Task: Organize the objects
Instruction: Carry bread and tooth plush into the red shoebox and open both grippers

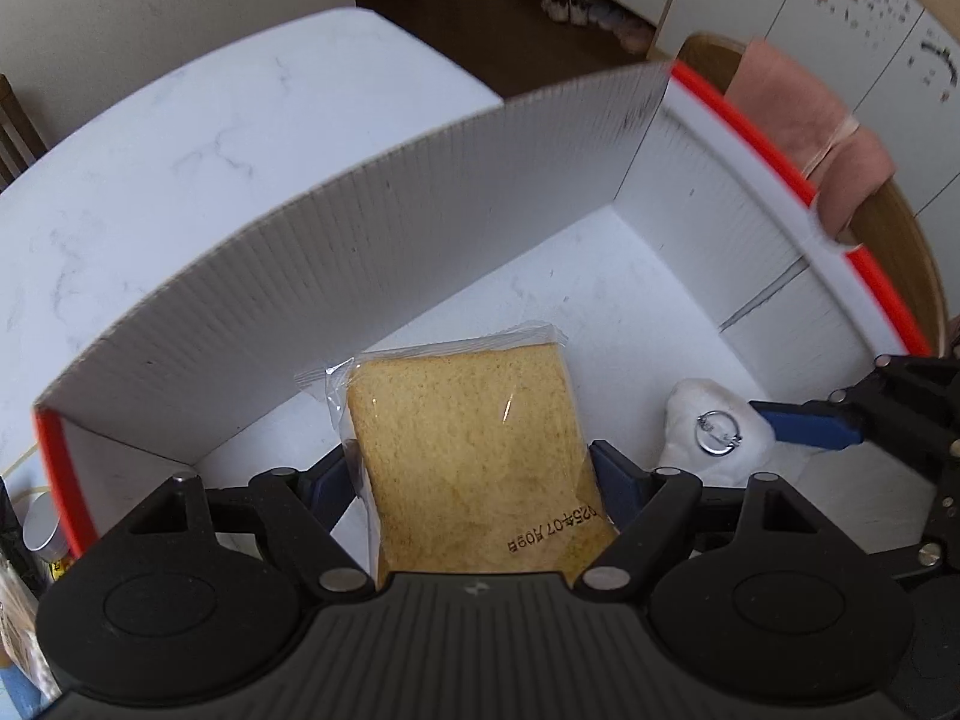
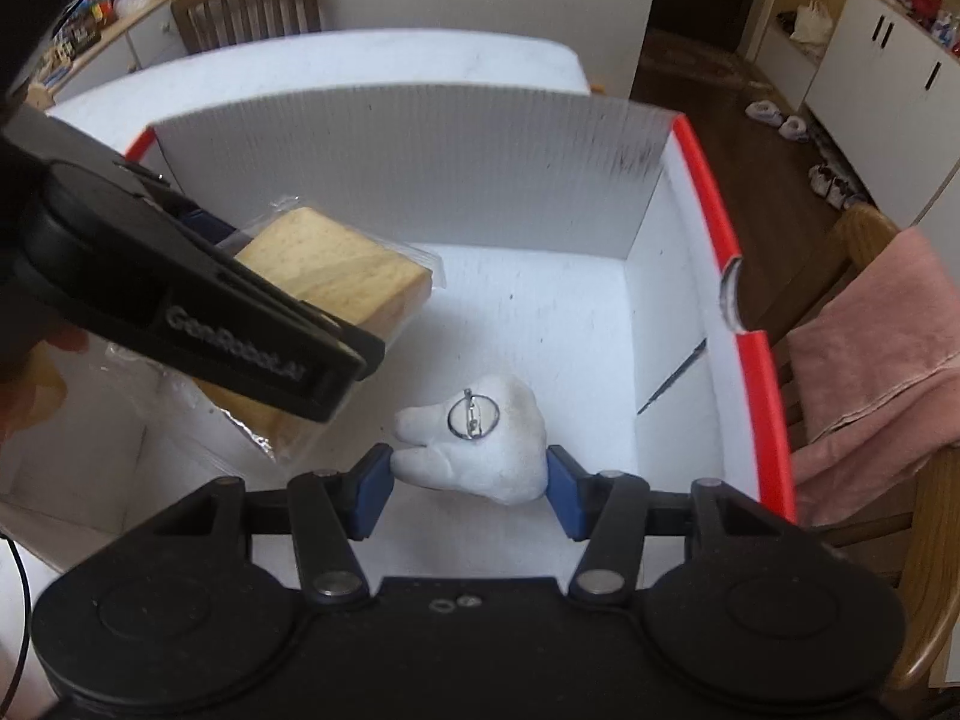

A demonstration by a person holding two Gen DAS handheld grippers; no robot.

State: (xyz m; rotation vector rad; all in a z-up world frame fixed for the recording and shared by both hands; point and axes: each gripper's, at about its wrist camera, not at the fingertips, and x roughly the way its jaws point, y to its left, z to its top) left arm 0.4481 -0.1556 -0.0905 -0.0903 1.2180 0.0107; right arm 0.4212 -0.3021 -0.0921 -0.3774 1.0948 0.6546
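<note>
My left gripper point(image 1: 477, 483) is shut on a wrapped slice of bread point(image 1: 474, 450) and holds it over the inside of a white cardboard box with a red rim point(image 1: 372, 252). The bread also shows in the right wrist view point(image 2: 336, 270), under the left gripper's body. My right gripper point(image 2: 470, 480) is shut on a white tooth-shaped plush point(image 2: 480, 444) with a metal ring on it, low inside the same box point(image 2: 420, 168). The plush also shows in the left wrist view point(image 1: 714, 426), with a blue fingertip point(image 1: 804, 423) against it.
The box stands on a white marble table point(image 1: 180, 138). A wooden chair with a pink towel point(image 2: 876, 348) stands right of the box. Another chair point(image 2: 246, 6) is behind the table. Small items point(image 1: 42, 534) lie left of the box. Shoes lie on the dark floor point(image 2: 774, 114).
</note>
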